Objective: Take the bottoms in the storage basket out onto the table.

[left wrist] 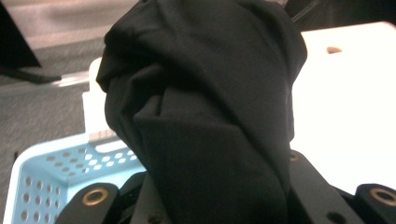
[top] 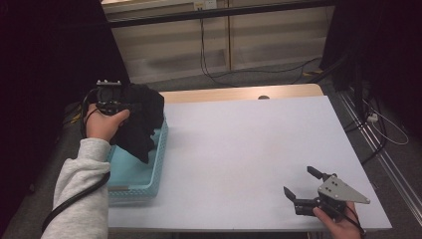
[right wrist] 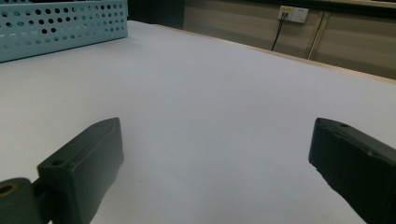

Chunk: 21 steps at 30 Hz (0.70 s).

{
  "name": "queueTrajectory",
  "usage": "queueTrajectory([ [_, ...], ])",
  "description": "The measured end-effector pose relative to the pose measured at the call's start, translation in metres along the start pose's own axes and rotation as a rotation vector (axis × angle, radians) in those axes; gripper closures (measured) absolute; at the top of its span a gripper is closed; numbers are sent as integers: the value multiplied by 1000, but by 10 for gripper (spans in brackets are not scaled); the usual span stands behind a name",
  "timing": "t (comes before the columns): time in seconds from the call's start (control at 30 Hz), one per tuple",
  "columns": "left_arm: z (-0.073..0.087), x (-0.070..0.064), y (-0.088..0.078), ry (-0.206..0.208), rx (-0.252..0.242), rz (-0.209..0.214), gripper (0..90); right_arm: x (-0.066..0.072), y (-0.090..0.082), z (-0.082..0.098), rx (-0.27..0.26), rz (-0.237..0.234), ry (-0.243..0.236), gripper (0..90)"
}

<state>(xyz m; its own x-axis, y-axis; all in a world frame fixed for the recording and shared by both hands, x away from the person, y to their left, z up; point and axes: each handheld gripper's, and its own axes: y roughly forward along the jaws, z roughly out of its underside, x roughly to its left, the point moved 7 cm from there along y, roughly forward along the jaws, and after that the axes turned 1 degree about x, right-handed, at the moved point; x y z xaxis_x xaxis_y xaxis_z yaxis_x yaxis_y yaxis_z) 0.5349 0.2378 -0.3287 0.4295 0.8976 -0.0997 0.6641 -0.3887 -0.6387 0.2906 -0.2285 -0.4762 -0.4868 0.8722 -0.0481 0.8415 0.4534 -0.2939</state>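
The left gripper point(top: 110, 99) was clamped on a bunched black cloth garment point(top: 142, 119), which hung below its jaws over the light-blue perforated plastic basket point(top: 149, 179), apparently to lift it clear. The right gripper point(top: 304, 185) rested wide apart, empty, over the white table point(top: 239, 144).

Lab: bare table point(top: 249, 149), trailing cables point(top: 209, 55)
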Motion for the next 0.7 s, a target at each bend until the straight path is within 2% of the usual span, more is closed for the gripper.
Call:
queueTrajectory([
  [0.23, -18, -34, -11, 63, -64, 93, 742, 1, 1, 0, 0, -3, -1, 23],
  [0.4, -28, -62, -14, 111, -82, 148, 742, 1, 1, 0, -3, -4, -2, 23],
  [0.6, -33, -93, -10, 125, -112, 221, 742, 1, 1, 0, -1, -4, -1, 23],
  [0.7, -35, -107, -9, 137, -110, 250, 742, 0, 0, 1, 0, 0, 1, 23],
])
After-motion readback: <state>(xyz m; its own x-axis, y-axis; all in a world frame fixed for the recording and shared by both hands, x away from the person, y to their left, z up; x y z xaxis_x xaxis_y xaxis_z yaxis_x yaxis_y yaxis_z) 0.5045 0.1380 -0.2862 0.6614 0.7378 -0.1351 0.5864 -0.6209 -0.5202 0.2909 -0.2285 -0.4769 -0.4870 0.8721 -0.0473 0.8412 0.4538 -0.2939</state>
